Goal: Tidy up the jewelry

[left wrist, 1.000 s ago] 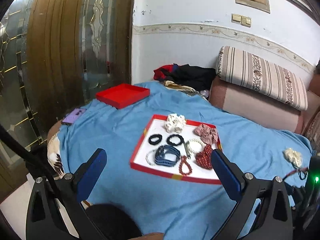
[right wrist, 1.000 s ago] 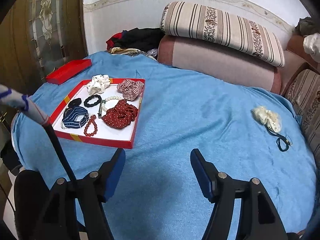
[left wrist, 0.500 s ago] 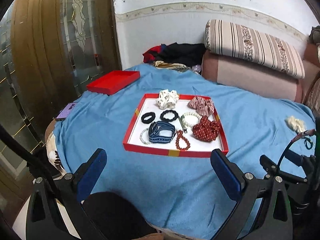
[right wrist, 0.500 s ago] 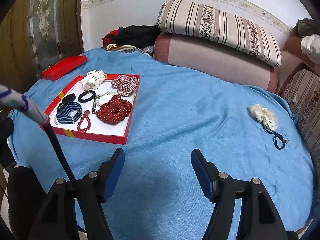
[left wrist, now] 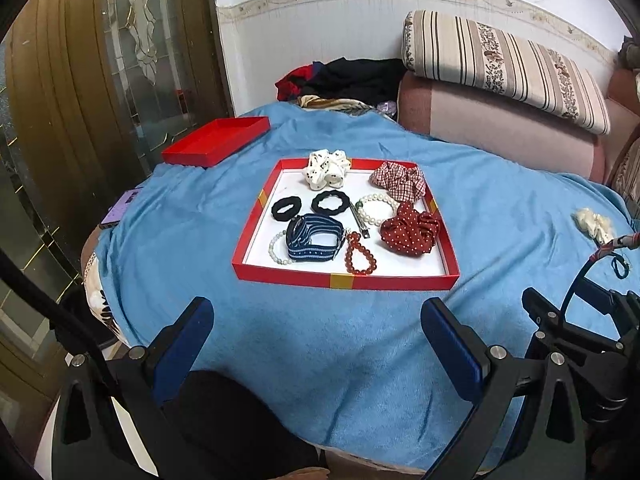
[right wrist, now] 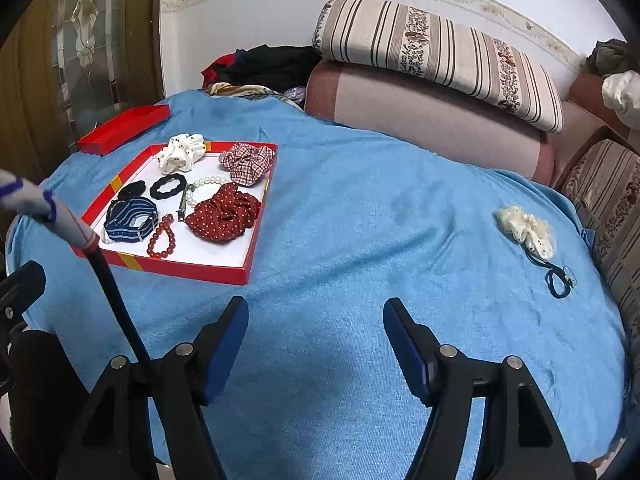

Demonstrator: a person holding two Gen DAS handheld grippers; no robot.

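A red tray with a white floor lies on the blue cloth. It holds scrunchies, bead bracelets, black hair ties and a striped band. A cream scrunchie and a dark cord lie on the cloth far to the right, outside the tray. My left gripper is open and empty, just in front of the tray. My right gripper is open and empty over bare cloth, between the tray and the cream scrunchie.
A red lid lies at the back left of the blue cloth. A phone sits at the left edge. Striped cushions and a pile of clothes line the back. A glass door stands left.
The left gripper has swung right and pulled back, so the tray now sits centred ahead. The right gripper has shifted slightly; both stayed open and empty.
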